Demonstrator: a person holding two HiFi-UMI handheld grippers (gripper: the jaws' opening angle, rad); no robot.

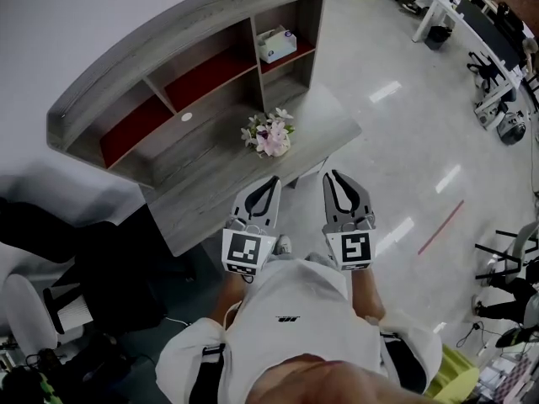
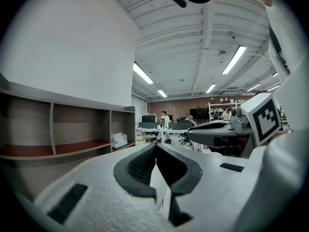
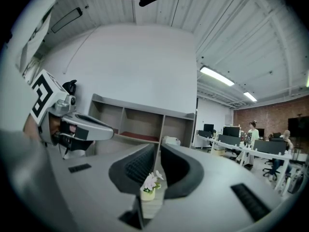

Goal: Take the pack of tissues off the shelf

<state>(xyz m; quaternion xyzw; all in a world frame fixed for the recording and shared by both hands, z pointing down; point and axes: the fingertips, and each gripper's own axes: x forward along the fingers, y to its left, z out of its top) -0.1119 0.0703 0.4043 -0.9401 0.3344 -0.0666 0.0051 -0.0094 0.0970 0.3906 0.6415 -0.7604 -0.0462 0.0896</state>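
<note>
opening the right gripper (image 1: 336, 176) is seeming wise, since its fingers and those of the left gripper (image 1: 271, 181) are pressing together on nothing while the pack of tissues (image 1: 276, 44) is sitting well apart in the right compartment of the shelf (image 1: 181, 25).

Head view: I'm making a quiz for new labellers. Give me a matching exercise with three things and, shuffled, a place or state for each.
Things:
1 pack of tissues
2 flowers
3 right gripper

Places or states:
A standing on the desk top
B jaws shut, nothing held
C in the right-hand shelf compartment

Pairs: 1-C, 2-A, 3-B.
</note>
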